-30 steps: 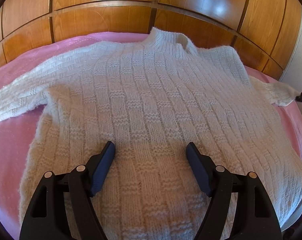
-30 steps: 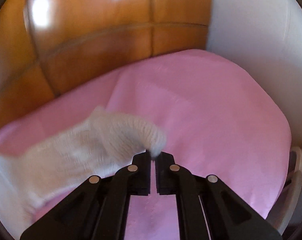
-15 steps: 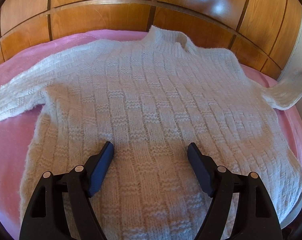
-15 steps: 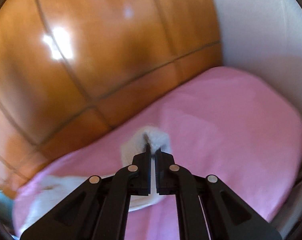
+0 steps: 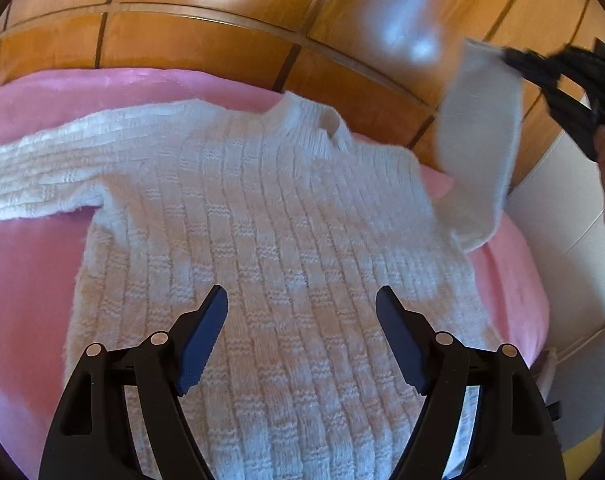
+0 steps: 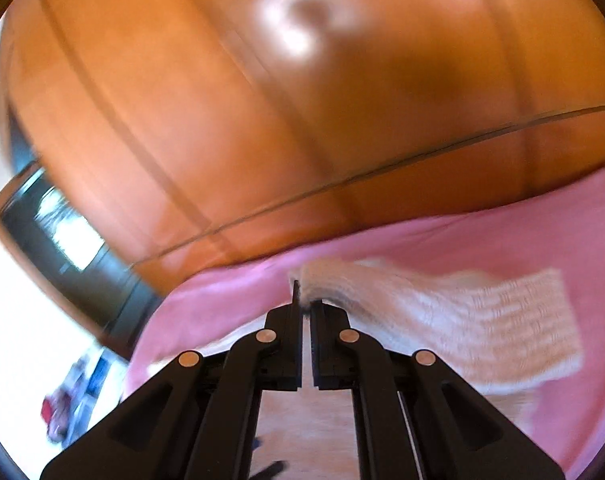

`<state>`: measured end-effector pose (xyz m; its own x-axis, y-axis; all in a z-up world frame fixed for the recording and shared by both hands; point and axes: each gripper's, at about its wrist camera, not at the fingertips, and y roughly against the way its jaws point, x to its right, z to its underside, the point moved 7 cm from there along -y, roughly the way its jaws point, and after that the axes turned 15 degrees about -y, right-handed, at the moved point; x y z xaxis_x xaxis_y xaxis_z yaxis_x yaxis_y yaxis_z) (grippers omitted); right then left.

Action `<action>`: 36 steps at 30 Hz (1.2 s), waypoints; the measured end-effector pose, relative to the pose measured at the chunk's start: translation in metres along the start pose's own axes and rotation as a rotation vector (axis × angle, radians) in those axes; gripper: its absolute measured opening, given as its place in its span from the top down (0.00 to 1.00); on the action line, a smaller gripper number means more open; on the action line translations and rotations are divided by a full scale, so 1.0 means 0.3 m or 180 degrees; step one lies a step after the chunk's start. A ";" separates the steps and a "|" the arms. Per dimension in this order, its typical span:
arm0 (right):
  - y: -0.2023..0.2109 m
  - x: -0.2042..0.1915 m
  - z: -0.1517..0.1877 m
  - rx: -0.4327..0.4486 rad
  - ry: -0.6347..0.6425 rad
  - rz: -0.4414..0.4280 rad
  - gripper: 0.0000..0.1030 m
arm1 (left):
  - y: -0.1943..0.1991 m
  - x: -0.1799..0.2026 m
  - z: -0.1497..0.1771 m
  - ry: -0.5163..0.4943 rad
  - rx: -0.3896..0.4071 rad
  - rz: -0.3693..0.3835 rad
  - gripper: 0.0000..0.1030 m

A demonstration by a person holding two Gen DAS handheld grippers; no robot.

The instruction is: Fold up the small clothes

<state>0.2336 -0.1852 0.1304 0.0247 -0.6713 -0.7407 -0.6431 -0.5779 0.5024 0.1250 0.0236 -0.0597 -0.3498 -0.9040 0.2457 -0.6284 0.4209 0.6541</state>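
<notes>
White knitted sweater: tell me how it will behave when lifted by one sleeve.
Probably floppy: the sleeve bends limply below the right tongs. Likely light; the sweater body stays flat. Fuzzy knit probably grips rather than slips.

Bed w/ pink cover (image 5: 30, 280) sat in front of me, against the wood headboard (image 5: 182, 40). My white knit sweater (image 5: 282, 240) lay flat on it, collar twd the headboard.

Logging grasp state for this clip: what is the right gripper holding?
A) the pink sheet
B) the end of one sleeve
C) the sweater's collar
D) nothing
B: the right gripper is shut on the sleeve cuff, lifted above the sweater.
</notes>
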 end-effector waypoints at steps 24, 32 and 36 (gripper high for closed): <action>0.074 0.790 0.073 0.0272 -0.0954 0.1124 0.51 | -0.274 -0.214 -0.194 0.0717 -0.0295 0.0217 0.89; -0.212 0.669 0.033 0.0066 -0.0401 0.1165 0.51 | -0.068 -0.150 -0.472 -0.0023 0.0538 0.0115 0.89; -0.337 0.765 0.045 0.0049 -0.0335 0.1766 0.53 | -0.202 -0.292 -0.382 0.0031 0.0060 -0.0481 0.90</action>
<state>0.2941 -0.2746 -0.0966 -0.3963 -0.8223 -0.4083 -0.5492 -0.1441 0.8232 0.2732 0.0687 -0.0388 -0.2434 -0.9579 0.1526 -0.6864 0.2812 0.6706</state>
